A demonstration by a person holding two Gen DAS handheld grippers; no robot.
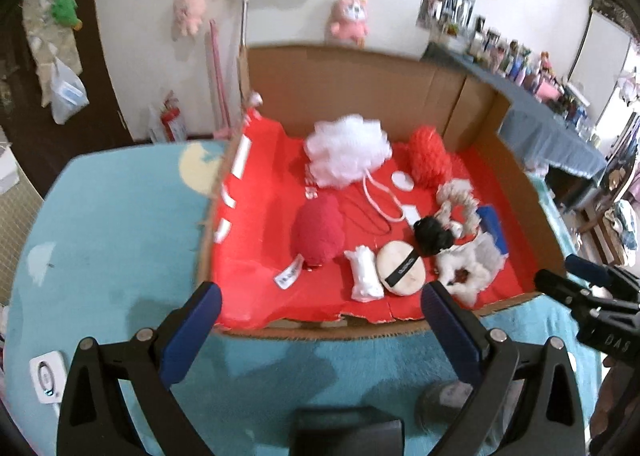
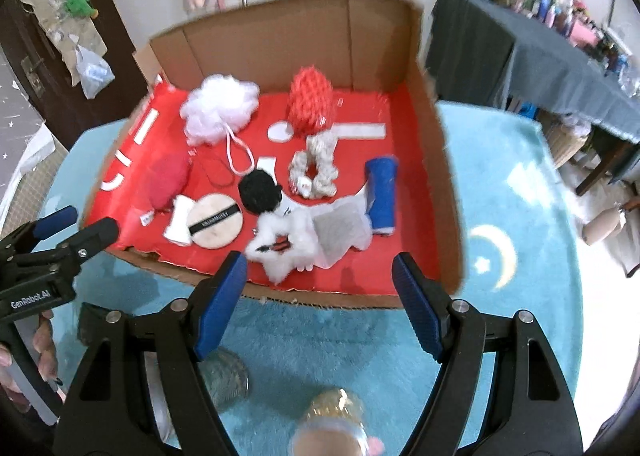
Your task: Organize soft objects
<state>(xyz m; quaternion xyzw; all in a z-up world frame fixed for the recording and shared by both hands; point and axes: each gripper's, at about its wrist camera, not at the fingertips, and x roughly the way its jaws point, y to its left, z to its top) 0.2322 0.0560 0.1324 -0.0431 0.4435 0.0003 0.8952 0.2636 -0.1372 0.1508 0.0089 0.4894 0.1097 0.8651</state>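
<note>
Red lining covers the floor of the cardboard box (image 1: 448, 92) that holds all your soft things, and the box sits on a pale blue fluffy rug (image 1: 120, 216).

Your left hand-held gripper (image 1: 320, 308) hangs over the near edge of the box with its blue-padded fingers spread wide and nothing between them. Your right hand-held gripper (image 2: 320, 276) does the same further right, jaws wide apart and empty.

From the left wrist you see the white mesh pouf (image 1: 347, 150) at the back, the orange-red pouf (image 1: 430, 160) beside it, and the dark red plush (image 1: 318, 232) nearer you on the left. Along the front lie a small white roll (image 1: 365, 274), touching the round beige powder puff (image 1: 401, 268) with its black band, then the black pompom (image 1: 432, 234) and a white furry piece (image 1: 468, 268). The cream scrunchie (image 1: 458, 202) lies behind the pompom.

The right wrist view shows what the left one mostly hides: the blue roll (image 2: 382, 192) lies in full length near the right wall, and a grey mesh cloth (image 2: 340, 230) spreads between it and the white furry piece. It also shows a moon and star pattern (image 2: 496, 256) on the rug right of the box.

Only the left view shows a white device (image 1: 48, 376) on the rug at the lower left. Each view catches the other gripper at its edge.
</note>
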